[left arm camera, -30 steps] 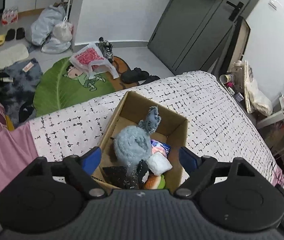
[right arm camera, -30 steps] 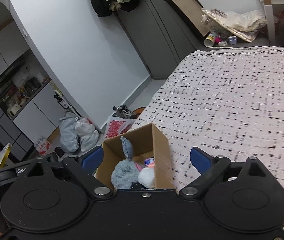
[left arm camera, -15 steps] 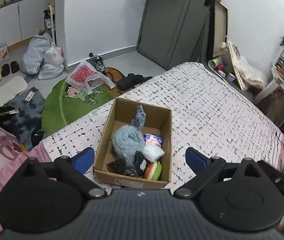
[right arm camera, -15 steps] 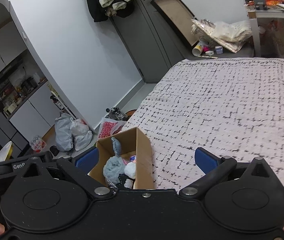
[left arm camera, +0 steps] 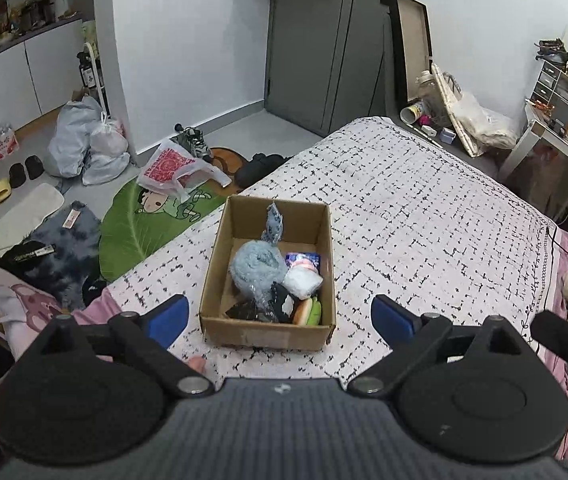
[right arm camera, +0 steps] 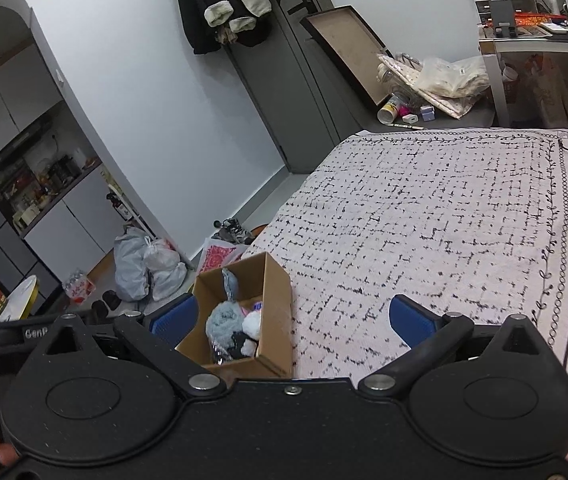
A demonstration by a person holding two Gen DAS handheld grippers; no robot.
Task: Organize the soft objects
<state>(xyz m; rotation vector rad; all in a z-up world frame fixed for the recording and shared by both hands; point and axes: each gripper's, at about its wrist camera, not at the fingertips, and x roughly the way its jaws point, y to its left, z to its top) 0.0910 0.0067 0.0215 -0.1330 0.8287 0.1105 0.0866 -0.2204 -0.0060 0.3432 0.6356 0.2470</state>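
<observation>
Plush toys fill a brown cardboard box [left arm camera: 270, 320], which sits on the bed near its foot-end corner; the left gripper [left arm camera: 278, 318] hangs above the box's near wall with its blue-padded jaws spread wide and nothing between them; the right gripper [right arm camera: 290, 320] is likewise wide apart and empty, the box's near right corner showing in its gap, and its jaws have just been opening further; both tongs are matte black plastic with round pivot housings, the left one on a ribbed grey body.

Inside the box, a fluffy grey-blue plush [left arm camera: 258, 266] with one upright ear takes the middle; touching its right side lie a white fuzzy ball [left arm camera: 304, 280] and a small packet printed in blue and pink [left arm camera: 303, 258]; against the near wall sit a black-and-white plush [left arm camera: 282, 304], partly under crinkled clear wrap, and a burger-shaped toy [left arm camera: 308, 312] with a tan bun and green edge; the box's far end is bare cardboard.

Under the box spreads a white bedspread [left arm camera: 424, 216] with short black dashes, over a pink sheet [left arm camera: 100, 308]; beyond the box's far left corner, on the floor, lie a green leaf-shaped rug [left arm camera: 140, 220], a red-patterned plastic bag [left arm camera: 172, 168] and knotted grey sacks [left arm camera: 84, 144]; beyond its far wall stands a grey door [left arm camera: 324, 40].
</observation>
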